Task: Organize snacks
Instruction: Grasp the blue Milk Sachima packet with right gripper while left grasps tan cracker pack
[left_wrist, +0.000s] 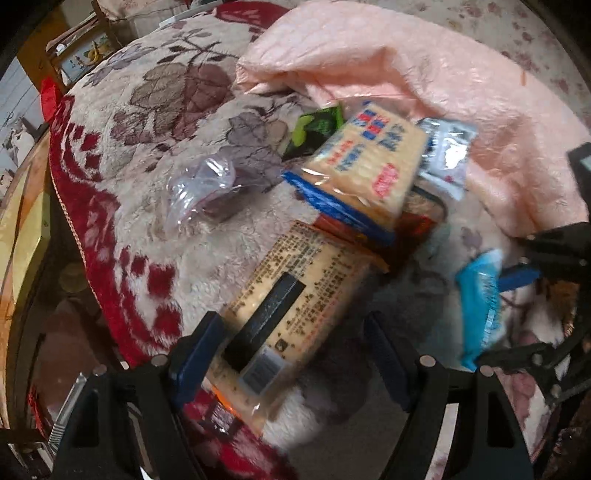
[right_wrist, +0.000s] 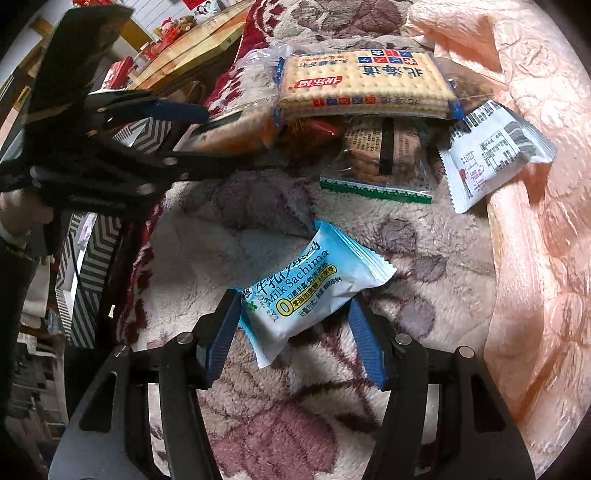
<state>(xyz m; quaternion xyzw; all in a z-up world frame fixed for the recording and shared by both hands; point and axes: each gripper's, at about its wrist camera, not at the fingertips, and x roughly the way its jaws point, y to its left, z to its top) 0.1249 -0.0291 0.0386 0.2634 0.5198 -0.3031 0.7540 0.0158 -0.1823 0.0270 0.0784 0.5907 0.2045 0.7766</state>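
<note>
The right gripper (right_wrist: 293, 332) stands half open around one blue Milk Sachima pack (right_wrist: 314, 291), whose long axis runs diagonally across the jaws; whether the pads press it I cannot tell. The left gripper (left_wrist: 288, 362), wide open, holds nothing above a cracker pack (left_wrist: 295, 295). Farther: one big cracker pack (right_wrist: 365, 85), one white sachet (right_wrist: 495, 155).

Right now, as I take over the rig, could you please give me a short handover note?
Left gripper: open, straddling a label-side-up cracker pack, apparently not clamped.
Right gripper: open around the blue Milk Sachima packet, which lies on the floral blanket.
Other snacks: blue-edged cracker pack atop a loose pile, white packet beside it.
Done: nothing visibly sorted.
Left: group all the snacks.
</note>
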